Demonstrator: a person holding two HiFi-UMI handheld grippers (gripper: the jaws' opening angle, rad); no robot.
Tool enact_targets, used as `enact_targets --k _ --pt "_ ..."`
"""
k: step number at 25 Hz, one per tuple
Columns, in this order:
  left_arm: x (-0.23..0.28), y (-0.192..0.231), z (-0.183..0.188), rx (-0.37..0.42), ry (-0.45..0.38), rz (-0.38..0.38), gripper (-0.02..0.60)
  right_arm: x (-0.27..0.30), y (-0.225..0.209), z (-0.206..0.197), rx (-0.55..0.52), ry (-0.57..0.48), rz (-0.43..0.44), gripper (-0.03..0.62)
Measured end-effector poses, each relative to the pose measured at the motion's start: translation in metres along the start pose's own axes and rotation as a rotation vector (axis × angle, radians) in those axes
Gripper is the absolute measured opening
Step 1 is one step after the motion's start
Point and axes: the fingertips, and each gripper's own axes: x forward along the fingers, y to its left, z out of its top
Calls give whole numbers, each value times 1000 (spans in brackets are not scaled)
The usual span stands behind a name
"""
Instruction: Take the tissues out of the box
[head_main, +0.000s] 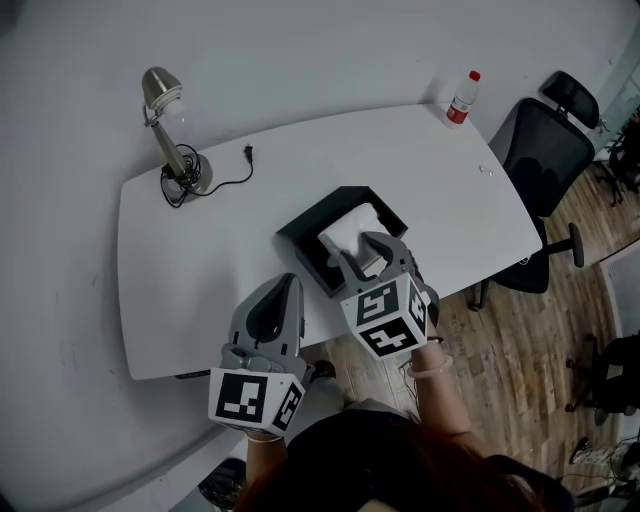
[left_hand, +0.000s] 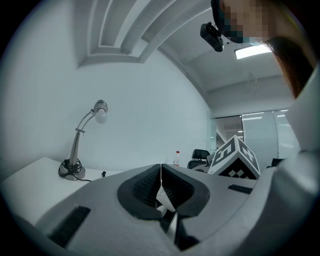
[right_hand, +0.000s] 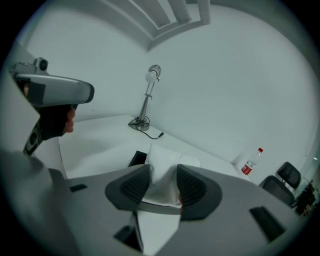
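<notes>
Two tools held over the near edge of the desk (head_main: 200, 270). The right tongs (right_hand: 162, 175) reach down over the black box (head_main: 300, 238), clamped on a white tissue (right_hand: 161, 162) standing out of it. The left tongs (left_hand: 160, 172) hover left of the box, closed. A pale sliver (left_hand: 163, 197) sits between the pads, not identifiable. Far right, a bottle (head_main: 461, 100) with a red label, print unreadable.

White tissues (head_main: 350, 230) stick up, bunched, out of the open black box (head_main: 302, 246).
</notes>
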Motion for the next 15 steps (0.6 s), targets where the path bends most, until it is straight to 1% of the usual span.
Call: enact_targets --k 7,15 --pt "-14 -13 10 29 -19 2 26 -20 0 4 12 -55 -18 179" --pt "-30 -29 15 49 -30 8 26 -41 4 6 23 -102 -19 173"
